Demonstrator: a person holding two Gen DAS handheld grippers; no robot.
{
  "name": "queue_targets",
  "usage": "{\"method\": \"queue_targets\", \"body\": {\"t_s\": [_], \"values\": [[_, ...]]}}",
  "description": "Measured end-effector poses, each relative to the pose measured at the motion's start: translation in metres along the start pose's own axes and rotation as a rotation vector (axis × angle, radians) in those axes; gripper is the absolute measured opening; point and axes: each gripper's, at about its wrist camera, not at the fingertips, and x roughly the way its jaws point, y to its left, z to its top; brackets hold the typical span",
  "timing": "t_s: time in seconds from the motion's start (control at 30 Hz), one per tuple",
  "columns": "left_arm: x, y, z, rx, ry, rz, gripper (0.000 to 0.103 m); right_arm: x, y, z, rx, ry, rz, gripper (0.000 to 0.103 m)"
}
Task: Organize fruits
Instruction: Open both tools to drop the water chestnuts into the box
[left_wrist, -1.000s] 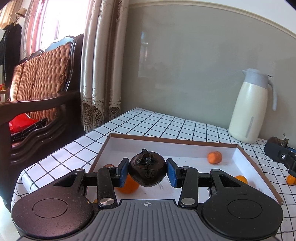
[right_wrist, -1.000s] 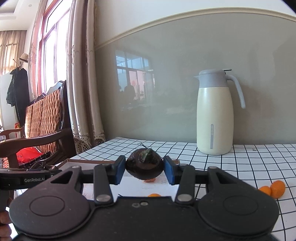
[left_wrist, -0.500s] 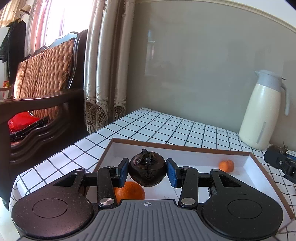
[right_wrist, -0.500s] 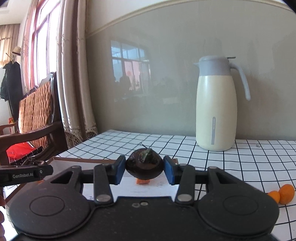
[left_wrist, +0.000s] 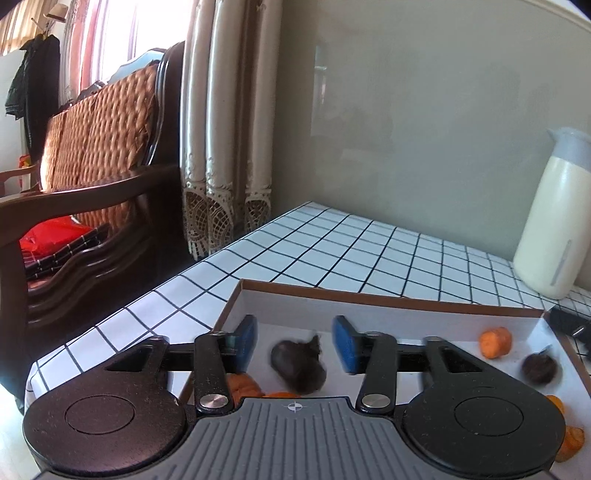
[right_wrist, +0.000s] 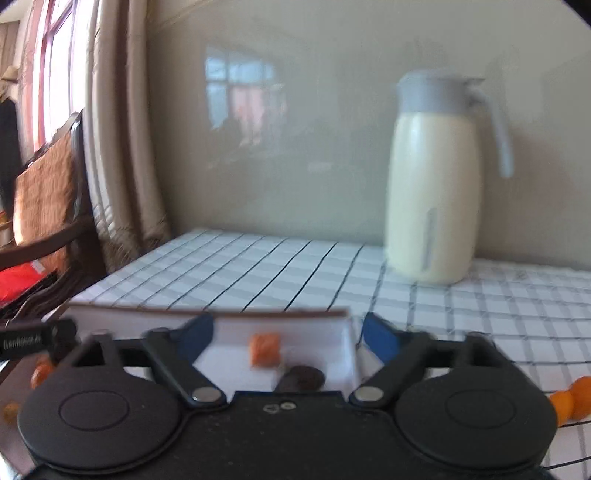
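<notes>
A shallow white tray with a brown rim (left_wrist: 369, 297) sits on the checked table. My left gripper (left_wrist: 295, 345) is open above it, and a dark round fruit (left_wrist: 297, 365) lies blurred below, between the blue pads and clear of them. A second dark fruit (left_wrist: 540, 369) lies at the tray's right end, and it shows below my right gripper (right_wrist: 301, 378). My right gripper (right_wrist: 286, 336) is open over the tray's right end (right_wrist: 349, 354). Small orange fruits lie in the tray (left_wrist: 495, 341), (right_wrist: 264, 349).
A cream thermos jug (right_wrist: 434, 184) stands at the back of the table. Two loose orange fruits (right_wrist: 570, 400) lie on the table right of the tray. A dark wooden sofa (left_wrist: 92, 166) and curtains (left_wrist: 229, 129) stand left of the table edge.
Both grippers opened and let go of their dark fruits, which now lie in the tray. Both views have shifted and the right one is blurred.
</notes>
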Motion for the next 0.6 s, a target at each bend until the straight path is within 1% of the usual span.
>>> {"method": "queue_targets", "body": {"t_s": [0.03,0.1,0.13,0.17,0.2,0.27,0.43,0.6], "values": [[-0.004,0.001,0.001,-0.012,-0.015,0.013,0.103,-0.006,-0.002,0.002,0.012,-0.028,-0.010,0.082],[-0.021,0.000,0.004,-0.009,-0.110,0.047,0.103,-0.020,-0.006,0.007,0.038,-0.082,-0.005,0.088],[-0.029,-0.002,0.005,0.010,-0.148,0.064,0.103,-0.026,-0.007,0.008,0.045,-0.099,-0.011,0.094],[-0.036,-0.004,0.005,0.027,-0.168,0.086,0.103,-0.030,-0.008,0.009,0.049,-0.107,-0.009,0.096],[-0.041,-0.004,0.005,0.037,-0.177,0.094,0.103,-0.035,-0.009,0.010,0.055,-0.115,0.014,0.096],[-0.050,-0.003,0.002,0.032,-0.174,0.086,0.103,-0.042,-0.011,0.009,0.056,-0.121,0.031,0.097],[-0.068,-0.004,-0.009,0.041,-0.181,0.095,0.103,-0.058,-0.015,0.006,0.062,-0.131,0.068,0.097],[-0.075,0.004,-0.016,0.016,-0.153,0.083,0.103,-0.068,-0.019,0.003,0.062,-0.118,0.066,0.097]]}}
